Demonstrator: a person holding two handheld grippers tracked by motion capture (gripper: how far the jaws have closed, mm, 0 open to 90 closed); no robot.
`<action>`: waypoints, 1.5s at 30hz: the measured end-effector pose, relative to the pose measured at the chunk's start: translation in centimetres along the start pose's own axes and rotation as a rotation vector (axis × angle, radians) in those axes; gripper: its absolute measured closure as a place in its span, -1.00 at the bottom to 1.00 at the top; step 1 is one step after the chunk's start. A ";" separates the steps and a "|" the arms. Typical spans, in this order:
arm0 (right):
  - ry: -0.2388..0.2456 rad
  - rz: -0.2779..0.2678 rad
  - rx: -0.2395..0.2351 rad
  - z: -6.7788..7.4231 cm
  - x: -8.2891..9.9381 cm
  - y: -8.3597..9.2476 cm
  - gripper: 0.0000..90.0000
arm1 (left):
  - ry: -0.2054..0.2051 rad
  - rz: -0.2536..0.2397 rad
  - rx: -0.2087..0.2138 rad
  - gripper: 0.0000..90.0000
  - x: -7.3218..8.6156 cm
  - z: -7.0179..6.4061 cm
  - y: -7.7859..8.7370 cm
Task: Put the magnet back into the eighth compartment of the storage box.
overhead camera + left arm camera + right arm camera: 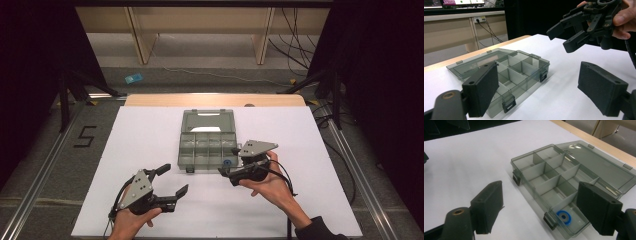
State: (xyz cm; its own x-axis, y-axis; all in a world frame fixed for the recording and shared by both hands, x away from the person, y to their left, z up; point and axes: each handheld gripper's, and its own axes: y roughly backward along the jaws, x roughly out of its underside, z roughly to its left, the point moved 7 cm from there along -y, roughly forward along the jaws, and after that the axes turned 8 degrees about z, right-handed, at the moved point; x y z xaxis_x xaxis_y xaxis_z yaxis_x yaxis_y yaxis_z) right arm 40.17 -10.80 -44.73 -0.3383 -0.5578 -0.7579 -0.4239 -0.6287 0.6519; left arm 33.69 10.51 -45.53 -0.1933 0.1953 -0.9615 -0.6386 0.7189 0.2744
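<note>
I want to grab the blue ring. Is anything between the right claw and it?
Nothing visible. The box lies open, its lid folded back. The blue ring lies uncovered in a front corner compartment, and the open right claw holds nothing, hovering close by.

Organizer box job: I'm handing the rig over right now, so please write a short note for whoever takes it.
Left gripper: open, holding nothing, above the white table in front of the box.
Right gripper: open, nothing between its jaws, by the box's front right corner.
Organizer box: lid open and laid back flat.
Blue ring: lies in the front right compartment; the other compartments look empty.
Done: ring is in the box.
Left, probably: close the lid and snap both front latches.
</note>
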 end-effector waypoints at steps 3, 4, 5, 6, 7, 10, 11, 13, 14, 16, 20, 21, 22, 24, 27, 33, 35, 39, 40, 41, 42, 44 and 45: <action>-0.014 -0.008 -0.004 0.1 0.3 0.3 -0.52 | 0.000 0.000 0.000 -0.63 0.0 0.0 0.0; -0.009 -0.016 -0.003 0.0 0.3 0.4 -0.52 | 0.000 0.000 0.000 -0.63 0.0 0.0 0.0; -0.022 -0.019 -0.007 0.1 0.4 0.5 -0.53 | 0.002 0.000 0.000 -0.63 0.0 0.0 0.0; -0.025 -0.021 -0.007 0.1 0.5 0.7 -0.54 | 0.000 0.000 0.000 -0.63 0.0 0.0 0.0; -0.023 -0.050 0.006 -0.1 0.4 0.8 -0.53 | 0.001 0.000 0.000 -0.63 0.0 0.0 0.0; -0.049 -0.067 -0.009 0.0 0.6 1.3 -0.53 | 0.001 0.000 0.000 -0.63 0.0 0.0 0.0; -0.053 -0.074 -0.012 0.0 0.7 1.4 -0.53 | 0.001 0.000 0.000 -0.63 0.0 0.0 0.0; -0.053 -0.088 -0.001 -0.1 0.9 1.7 -0.53 | 0.001 -0.001 0.001 -0.63 0.0 0.0 0.0; -0.061 -0.087 -0.003 0.0 1.1 1.8 -0.53 | 0.001 0.000 0.000 -0.63 0.0 0.0 0.0; -0.063 -0.102 -0.004 -0.1 1.3 2.0 -0.53 | 0.002 0.012 -0.007 -0.63 0.1 0.0 0.1; -0.087 -0.121 -0.020 0.1 1.8 2.4 -0.54 | 0.001 0.001 -0.001 -0.63 0.0 0.0 0.0; -0.082 -0.122 -0.023 0.1 1.9 2.6 -0.56 | 0.001 -0.001 0.001 -0.63 0.0 0.0 0.0; -0.091 -0.125 -0.029 0.2 2.0 2.6 -0.56 | 0.002 0.003 -0.002 -0.63 0.0 0.0 0.0; -0.087 -0.135 -0.025 0.3 2.2 2.7 -0.58 | 0.004 0.006 -0.004 -0.63 0.0 0.0 0.0; -0.104 -0.151 -0.029 0.4 2.4 2.9 -0.60 | 0.002 0.012 -0.007 -0.63 0.1 0.0 0.1; -0.116 -0.175 -0.022 0.5 2.7 3.3 -0.63 | 0.002 0.011 -0.007 -0.63 0.1 0.0 0.1; -0.123 -0.182 -0.027 0.6 2.7 3.4 -0.63 | 0.001 0.013 -0.008 -0.63 0.1 0.0 0.1; -0.130 -0.199 -0.017 0.5 2.9 3.7 -0.64 | 0.002 0.011 -0.008 -0.63 0.1 0.0 0.1; -0.129 -0.201 -0.002 0.4 3.0 3.8 -0.64 | 0.002 0.012 -0.007 -0.63 0.1 0.0 0.1; -0.120 -0.217 0.011 0.3 3.0 3.9 -0.64 | 0.001 0.001 -0.001 -0.63 0.0 0.0 0.0; -0.126 -0.215 0.005 0.3 3.1 3.9 -0.64 | 0.001 0.013 -0.008 -0.63 0.1 0.0 0.1; -0.125 -0.213 0.016 0.3 3.3 4.1 -0.64 | 0.001 0.012 -0.007 -0.63 0.1 0.0 0.1; -0.124 -0.226 0.007 0.3 3.2 4.1 -0.64 | 0.001 0.012 -0.008 -0.63 0.1 0.0 0.1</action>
State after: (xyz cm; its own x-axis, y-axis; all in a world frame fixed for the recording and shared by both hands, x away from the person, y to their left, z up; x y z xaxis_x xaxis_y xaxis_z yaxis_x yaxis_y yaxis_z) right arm 37.06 -14.97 -44.56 -0.3343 -0.3324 -0.8819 -0.5063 -0.7259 0.4655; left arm 33.65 10.58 -45.59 -0.2023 0.2032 -0.9580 -0.6418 0.7114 0.2865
